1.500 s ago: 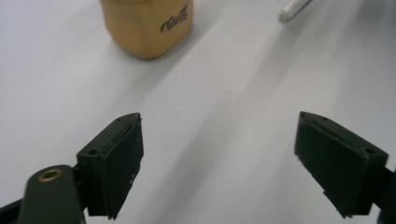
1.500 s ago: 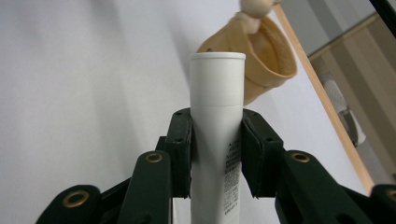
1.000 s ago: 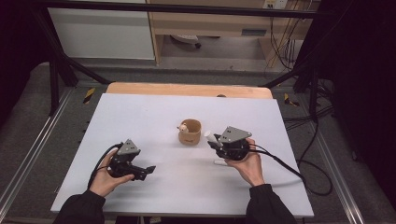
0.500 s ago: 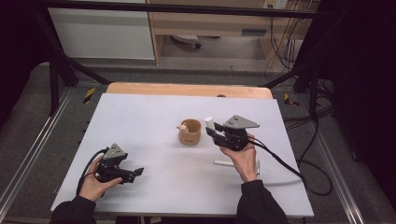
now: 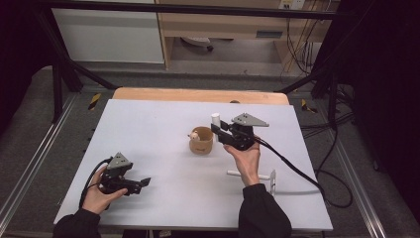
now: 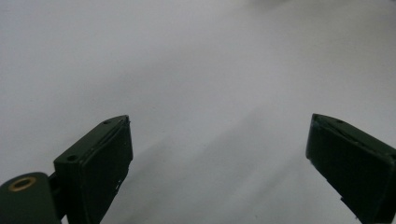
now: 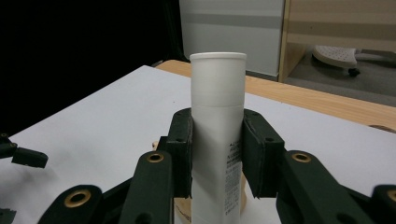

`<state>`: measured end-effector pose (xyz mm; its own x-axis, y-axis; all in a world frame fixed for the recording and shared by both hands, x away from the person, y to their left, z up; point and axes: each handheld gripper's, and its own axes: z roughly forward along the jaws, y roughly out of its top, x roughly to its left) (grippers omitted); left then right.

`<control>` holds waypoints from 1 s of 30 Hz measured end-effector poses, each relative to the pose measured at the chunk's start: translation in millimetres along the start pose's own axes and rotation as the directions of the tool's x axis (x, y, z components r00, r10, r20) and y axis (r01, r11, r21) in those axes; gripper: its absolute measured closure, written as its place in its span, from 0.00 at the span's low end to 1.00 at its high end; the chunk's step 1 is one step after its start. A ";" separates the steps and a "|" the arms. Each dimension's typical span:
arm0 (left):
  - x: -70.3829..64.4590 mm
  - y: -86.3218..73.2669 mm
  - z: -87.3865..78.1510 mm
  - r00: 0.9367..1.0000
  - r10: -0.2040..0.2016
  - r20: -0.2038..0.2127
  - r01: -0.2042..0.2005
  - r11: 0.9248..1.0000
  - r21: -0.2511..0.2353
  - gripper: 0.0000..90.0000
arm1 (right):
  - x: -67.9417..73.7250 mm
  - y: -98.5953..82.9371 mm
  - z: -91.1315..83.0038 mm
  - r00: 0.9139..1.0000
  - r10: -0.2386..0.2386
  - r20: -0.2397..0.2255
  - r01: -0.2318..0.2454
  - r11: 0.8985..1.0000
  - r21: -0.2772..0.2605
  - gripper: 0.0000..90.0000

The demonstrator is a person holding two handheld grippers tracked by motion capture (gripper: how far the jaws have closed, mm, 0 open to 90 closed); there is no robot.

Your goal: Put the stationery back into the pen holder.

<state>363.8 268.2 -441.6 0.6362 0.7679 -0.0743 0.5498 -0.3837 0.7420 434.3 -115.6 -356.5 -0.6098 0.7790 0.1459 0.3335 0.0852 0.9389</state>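
A white tube (image 7: 217,135) is clamped upright at its middle by the right gripper (image 5: 221,130), at 3 o'clock of the cup (image 5: 201,141). The tube is judged light, smooth and slippery; a hold below the cap is best. The left gripper (image 5: 143,182) is kept open and empty at 7 o'clock.

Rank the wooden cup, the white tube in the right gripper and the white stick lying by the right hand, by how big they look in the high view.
1. wooden cup, the bulkiest.
2. white stick, long and thin, partly under the right hand.
3. white tube, mostly hidden in the right gripper, and held raised, so its rank is unsure.
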 end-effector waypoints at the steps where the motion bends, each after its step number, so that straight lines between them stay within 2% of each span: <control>1: 0.2 -0.2 -0.2 1.000 -0.001 0.000 0.001 1.000 0.001 0.08 | 1.3 0.0 5.4 1.000 0.009 -0.005 -0.009 1.000 -0.003 0.74; 9: 0.7 -0.5 0.0 1.000 -0.005 -0.004 0.005 1.000 0.002 0.07 | 3.3 2.3 20.8 1.000 0.021 0.002 -0.021 1.000 -0.014 0.74; 18: 1.2 -0.8 0.3 1.000 -0.008 -0.007 0.008 1.000 0.003 0.07 | 6.3 9.4 45.9 0.999 0.040 0.008 -0.039 0.998 -0.042 0.74; 23: 1.6 -1.2 0.1 1.000 -0.010 -0.011 0.010 1.000 0.002 0.07 | 5.6 8.2 54.6 0.999 0.038 0.013 -0.037 0.999 -0.029 0.74; 30: 1.5 -1.4 0.3 1.000 -0.007 -0.012 0.007 1.000 0.004 0.07 | 4.8 -2.4 67.2 0.999 0.033 0.014 -0.033 0.999 -0.004 0.74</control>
<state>364.1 269.8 -442.9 0.6260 0.7765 -0.0718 0.5566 -0.3804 0.7386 478.9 -70.3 -379.0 -0.5882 0.7902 0.1723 0.3503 0.0569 0.9349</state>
